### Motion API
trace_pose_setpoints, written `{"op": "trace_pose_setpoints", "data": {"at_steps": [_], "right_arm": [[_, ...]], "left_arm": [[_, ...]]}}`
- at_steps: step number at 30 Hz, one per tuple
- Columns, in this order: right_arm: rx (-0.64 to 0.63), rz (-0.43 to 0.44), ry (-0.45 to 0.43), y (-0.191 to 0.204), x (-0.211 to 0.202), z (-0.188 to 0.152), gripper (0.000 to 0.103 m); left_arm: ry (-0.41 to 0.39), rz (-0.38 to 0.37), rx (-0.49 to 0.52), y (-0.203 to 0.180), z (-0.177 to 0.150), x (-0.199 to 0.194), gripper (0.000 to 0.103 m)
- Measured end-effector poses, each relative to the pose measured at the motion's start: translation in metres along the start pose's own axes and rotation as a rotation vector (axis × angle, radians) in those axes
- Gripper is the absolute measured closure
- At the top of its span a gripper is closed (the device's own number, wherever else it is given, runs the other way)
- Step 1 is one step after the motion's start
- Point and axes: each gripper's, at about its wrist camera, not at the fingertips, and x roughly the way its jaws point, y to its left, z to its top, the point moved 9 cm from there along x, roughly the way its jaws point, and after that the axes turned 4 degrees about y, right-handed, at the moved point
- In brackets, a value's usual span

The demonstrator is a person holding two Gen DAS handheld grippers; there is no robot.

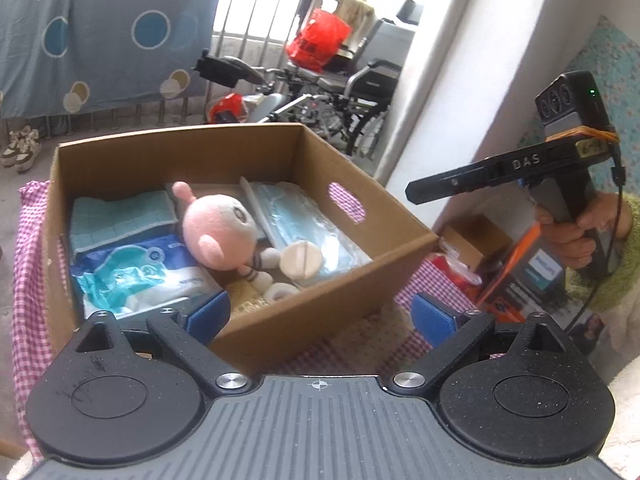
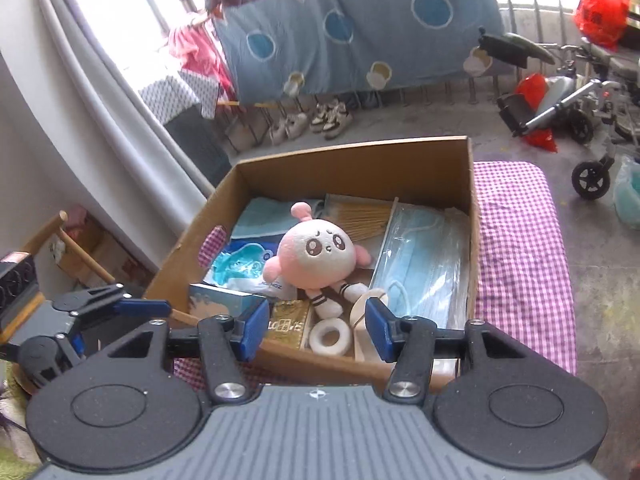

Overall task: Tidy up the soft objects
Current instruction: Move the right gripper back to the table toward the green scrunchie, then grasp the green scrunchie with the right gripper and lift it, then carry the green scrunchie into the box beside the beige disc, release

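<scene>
I see the cardboard box (image 2: 472,208) open-topped on the checked worktop (image 2: 520,240), with bare cloth at its 3 o'clock side in the right wrist view. The left claw (image 1: 320,316) is released, its blue pads wide apart over the near box corner, nothing between them. The right claw (image 2: 316,330) is also released, jaws partly spread and empty above the near wall. The pink plush doll (image 2: 316,256) lies at the box centre, touching the pack of blue masks (image 2: 424,264) at 3 o'clock and the blue-white packet (image 2: 240,264) at 9 o'clock. A white tape ring (image 2: 330,338) sits at 6 o'clock, partly cut off by the wall. A wheelchair (image 2: 580,120) stands at 2 o'clock, well apart.
</scene>
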Motion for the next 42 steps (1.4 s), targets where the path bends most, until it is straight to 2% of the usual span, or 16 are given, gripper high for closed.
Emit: {"op": "trace_pose_setpoints", "data": {"at_steps": [2, 5, 9, 11, 15, 18, 20, 21, 24, 25, 27, 30, 33, 37, 40, 42], "right_arm": [[0.076, 0.002, -0.055, -0.005, -0.021, -0.021, 0.037], [0.190, -0.009, -0.087, -0.016, -0.035, -0.060, 0.037], [0.314, -0.009, -0.043, -0.031, -0.018, -0.110, 0.037], [0.332, -0.016, 0.001, -0.034, -0.001, -0.129, 0.039], [0.233, -0.096, 0.073, -0.031, 0.029, -0.151, 0.050], [0.177, -0.103, 0.117, -0.028, 0.046, -0.159, 0.054], [0.152, -0.099, 0.142, -0.027, 0.055, -0.161, 0.062], [0.138, -0.101, 0.157, -0.028, 0.060, -0.163, 0.065], [0.127, -0.100, 0.175, -0.031, 0.068, -0.168, 0.080], [0.136, -0.091, 0.168, -0.032, 0.068, -0.169, 0.083], [0.150, -0.081, 0.153, -0.031, 0.061, -0.168, 0.088], [0.120, -0.087, 0.095, -0.020, 0.039, -0.157, 0.090], [0.054, -0.090, 0.007, 0.000, 0.009, -0.131, 0.090], [-0.068, -0.099, -0.132, 0.027, -0.034, -0.079, 0.090], [-0.139, -0.108, -0.195, 0.036, -0.046, -0.039, 0.090], [-0.175, -0.118, -0.212, 0.036, -0.044, -0.014, 0.090]], "left_arm": [[0.037, -0.044, 0.044, -0.019, -0.007, 0.006, 0.003], [0.128, -0.107, 0.125, -0.049, -0.027, 0.026, 0.002], [0.262, -0.134, 0.210, -0.076, -0.055, 0.061, 0.003], [0.315, -0.127, 0.259, -0.084, -0.067, 0.079, 0.007], [0.387, -0.063, 0.305, -0.086, -0.081, 0.108, 0.028], [0.404, -0.023, 0.294, -0.081, -0.083, 0.118, 0.032], [0.413, -0.015, 0.281, -0.077, -0.083, 0.121, 0.039], [0.421, -0.006, 0.278, -0.075, -0.085, 0.123, 0.045], [0.440, 0.024, 0.268, -0.070, -0.092, 0.126, 0.064], [0.438, 0.021, 0.258, -0.069, -0.093, 0.125, 0.073], [0.425, 0.004, 0.233, -0.069, -0.091, 0.121, 0.081], [0.364, 0.005, 0.209, -0.069, -0.079, 0.106, 0.088], [0.261, -0.007, 0.186, -0.072, -0.052, 0.076, 0.088], [0.098, -0.013, 0.184, -0.074, 0.000, 0.036, 0.088], [0.003, -0.006, 0.188, -0.070, 0.042, 0.021, 0.088], [-0.030, 0.010, 0.184, -0.065, 0.065, 0.023, 0.088]]}}
